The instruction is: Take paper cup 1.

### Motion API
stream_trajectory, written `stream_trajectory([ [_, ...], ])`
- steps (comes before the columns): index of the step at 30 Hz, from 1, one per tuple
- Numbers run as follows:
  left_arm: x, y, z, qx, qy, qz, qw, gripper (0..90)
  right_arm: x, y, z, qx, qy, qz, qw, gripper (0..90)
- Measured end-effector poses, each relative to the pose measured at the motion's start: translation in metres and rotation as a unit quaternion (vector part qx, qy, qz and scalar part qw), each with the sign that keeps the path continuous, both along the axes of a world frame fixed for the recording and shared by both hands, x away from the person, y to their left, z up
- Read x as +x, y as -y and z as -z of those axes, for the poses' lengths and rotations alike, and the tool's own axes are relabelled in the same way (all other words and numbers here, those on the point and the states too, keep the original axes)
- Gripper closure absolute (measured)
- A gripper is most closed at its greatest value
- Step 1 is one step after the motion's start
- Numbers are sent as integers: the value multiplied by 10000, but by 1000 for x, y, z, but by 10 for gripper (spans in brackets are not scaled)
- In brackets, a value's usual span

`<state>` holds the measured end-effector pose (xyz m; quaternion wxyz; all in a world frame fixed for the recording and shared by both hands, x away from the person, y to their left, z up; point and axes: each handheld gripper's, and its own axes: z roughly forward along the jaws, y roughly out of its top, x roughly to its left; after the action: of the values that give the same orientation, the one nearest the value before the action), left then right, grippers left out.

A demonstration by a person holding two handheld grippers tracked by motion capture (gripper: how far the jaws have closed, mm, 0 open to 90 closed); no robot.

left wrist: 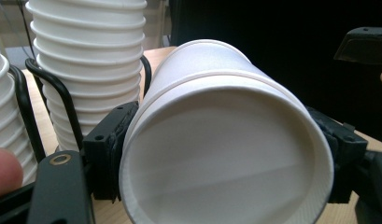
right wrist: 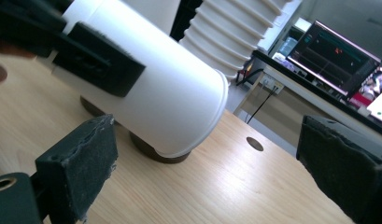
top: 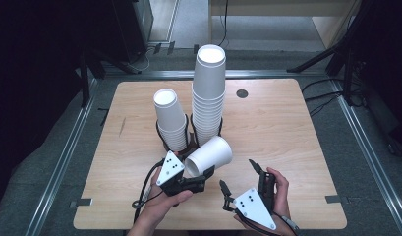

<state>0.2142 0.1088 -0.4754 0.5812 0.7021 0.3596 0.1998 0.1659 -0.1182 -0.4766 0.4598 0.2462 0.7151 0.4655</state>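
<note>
A white paper cup (top: pixel 211 155) lies on its side above the wooden table (top: pixel 287 142), and my left gripper (top: pixel 196 172) is shut on its narrow end. In the left gripper view the cup's base (left wrist: pixel 226 158) faces the camera, with a black pad pressed on each side of it. My right gripper (top: pixel 237 173) is open just right of the cup with nothing between its pads. In the right gripper view the cup's rim (right wrist: pixel 216 116) hangs ahead of those open pads (right wrist: pixel 81 158).
Two stacks of white cups stand in black wire holders (top: pixel 161 135) mid-table: a tall stack (top: pixel 209 93) and a shorter one (top: pixel 170 120) to its left. A dark hole (top: pixel 242 93) marks the far side of the table. A lit monitor (right wrist: pixel 336 56) sits beyond the table.
</note>
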Motion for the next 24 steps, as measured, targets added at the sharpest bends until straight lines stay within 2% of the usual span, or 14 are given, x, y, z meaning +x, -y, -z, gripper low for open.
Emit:
stream_trajectory([
  [2, -1, 0, 0, 3, 41, -5, 10000, 214, 0, 3, -2, 236, -127, -10, 9996, 49],
  [5, -1, 1, 0, -19, 102, -10, 9999, 214, 0, 6, -3, 445, -305, -7, 9985, 49],
  [8, -2, 2, 2, -27, 174, -8, 9998, 214, -2, 7, -8, 883, -553, -161, 9944, 50],
  [11, -2, 2, 2, -81, 248, -51, 9996, 214, -2, 6, -13, 1135, -744, -184, 9906, 52],
  [13, -3, 2, 3, -182, 336, -72, 9992, 214, 0, 6, -15, 1420, -991, -156, 9848, 72],
  [15, -4, 2, 4, -197, 406, -107, 9989, 214, 1, 6, -17, 1725, -1240, -200, 9770, 145],
  [17, -4, 2, 4, -233, 450, -113, 9987, 214, 1, 6, -19, 2016, -1338, -192, 9701, 146],
  [19, -4, 2, 5, -237, 472, -132, 9985, 213, 1, 5, -21, 2251, -1452, -218, 9632, 137],
  [20, -4, 2, 5, -264, 469, -128, 9985, 213, 1, 5, -21, 2308, -1491, -199, 9613, 131],
  [22, -4, 2, 6, -278, 464, -138, 9984, 213, 2, 4, -21, 2403, -1639, -170, 9566, 45],
  [24, -4, 2, 6, -284, 472, -143, 9984, 213, 2, 3, -20, 2504, -1799, -143, 9512, 9],
])
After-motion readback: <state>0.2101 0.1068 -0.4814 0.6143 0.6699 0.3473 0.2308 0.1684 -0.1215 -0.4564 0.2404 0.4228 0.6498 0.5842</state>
